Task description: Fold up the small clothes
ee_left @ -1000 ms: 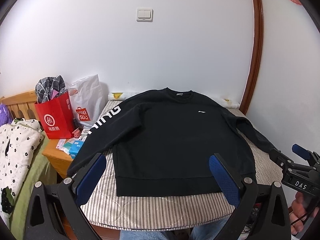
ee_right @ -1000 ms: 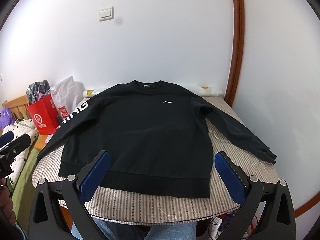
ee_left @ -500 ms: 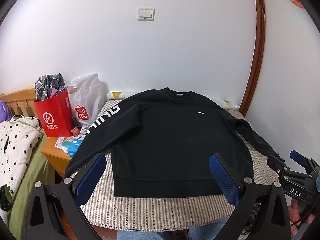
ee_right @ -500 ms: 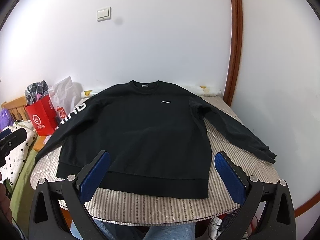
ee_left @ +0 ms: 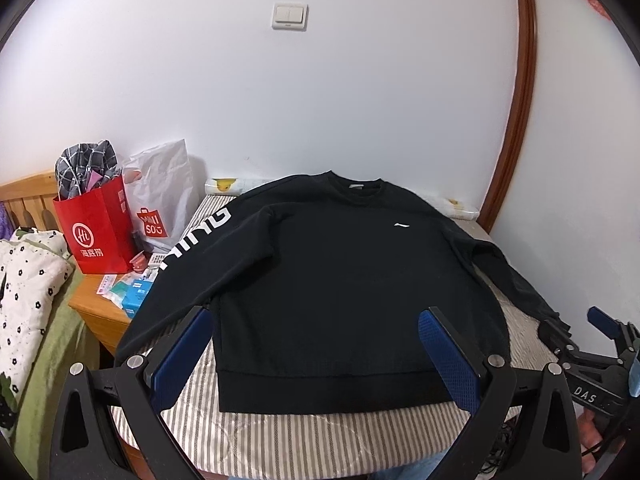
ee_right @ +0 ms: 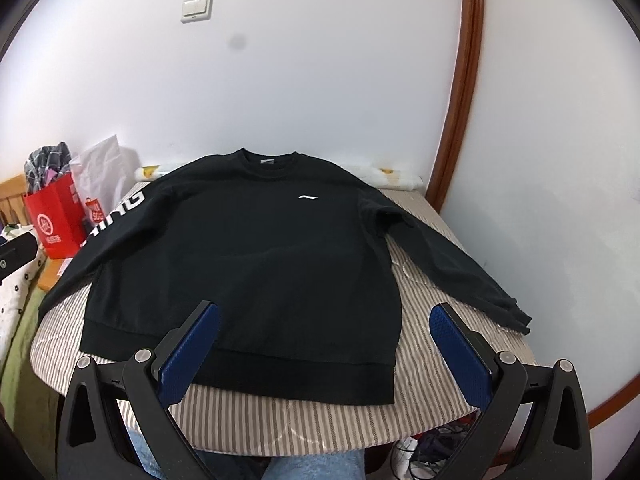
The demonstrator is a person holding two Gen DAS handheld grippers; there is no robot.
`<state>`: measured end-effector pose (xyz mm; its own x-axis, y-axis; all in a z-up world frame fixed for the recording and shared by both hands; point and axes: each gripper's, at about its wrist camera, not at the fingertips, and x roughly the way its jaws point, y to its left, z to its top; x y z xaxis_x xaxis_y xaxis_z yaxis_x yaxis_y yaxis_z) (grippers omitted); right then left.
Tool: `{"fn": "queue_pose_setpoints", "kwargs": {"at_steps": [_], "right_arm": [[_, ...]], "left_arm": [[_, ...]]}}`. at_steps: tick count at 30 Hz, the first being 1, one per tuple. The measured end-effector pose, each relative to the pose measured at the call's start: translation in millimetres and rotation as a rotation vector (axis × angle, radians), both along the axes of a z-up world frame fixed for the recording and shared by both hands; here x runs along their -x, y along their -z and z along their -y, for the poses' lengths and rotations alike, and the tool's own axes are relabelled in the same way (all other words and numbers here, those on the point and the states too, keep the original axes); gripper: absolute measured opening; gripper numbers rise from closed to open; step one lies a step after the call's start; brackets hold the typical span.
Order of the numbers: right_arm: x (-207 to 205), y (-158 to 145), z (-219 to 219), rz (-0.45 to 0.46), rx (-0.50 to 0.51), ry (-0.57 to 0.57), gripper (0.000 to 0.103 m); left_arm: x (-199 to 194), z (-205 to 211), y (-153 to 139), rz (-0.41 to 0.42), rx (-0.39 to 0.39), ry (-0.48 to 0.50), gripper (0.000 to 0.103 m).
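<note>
A black long-sleeved sweatshirt (ee_left: 336, 280) lies flat, front up, on a striped table (ee_left: 304, 436), neck toward the wall and both sleeves spread out. It also shows in the right wrist view (ee_right: 256, 264). Its left sleeve carries white letters (ee_left: 200, 236) and hangs over the table's left edge. My left gripper (ee_left: 316, 360) is open and empty, held above the hem. My right gripper (ee_right: 324, 352) is open and empty, above the hem's right part. The right gripper also shows in the left wrist view (ee_left: 600, 344), near the right cuff.
A red paper bag (ee_left: 98, 232) and a white plastic bag (ee_left: 164, 200) stand on a wooden bedside table (ee_left: 100, 312) at the left, with small boxes. A bed with a flowered quilt (ee_left: 24, 280) lies further left. The wall and a brown door frame (ee_right: 460, 100) are behind.
Both grippers have moved slightly, so the sweatshirt sits a little lower and left in the views. Both stay open; the sweatshirt has not moved.
</note>
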<state>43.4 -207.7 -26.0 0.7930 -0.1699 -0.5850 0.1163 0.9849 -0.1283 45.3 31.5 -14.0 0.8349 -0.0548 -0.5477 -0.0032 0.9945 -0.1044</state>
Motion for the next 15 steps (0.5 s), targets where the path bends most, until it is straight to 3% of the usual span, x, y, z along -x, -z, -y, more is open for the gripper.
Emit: {"fn": "queue_pose_setpoints", "kwargs": {"at_steps": [5, 9, 13, 15], "right_arm": [[-16.4, 5.0, 0.1, -0.001, 0.055, 0.023, 0.103], [-36.8, 16.0, 11.1, 0.009, 0.012, 0.044, 0.103], [-54.9, 31.2, 22.7, 0.021, -0.046, 0.053, 0.103], [-65.4, 40.7, 32.0, 0.008, -0.130, 0.025, 0.103]], "left_arm": [[-19.0, -8.6, 11.5, -0.032, -0.011, 0.004, 0.103], [-37.1, -24.0, 30.7, -0.060, 0.003, -0.009, 0.103], [-58.3, -54.2, 66.9, -0.140, 0.089, -0.056, 0.103], [-67.5, -73.1, 88.7, -0.171, 0.155, -0.108, 0.103]]}}
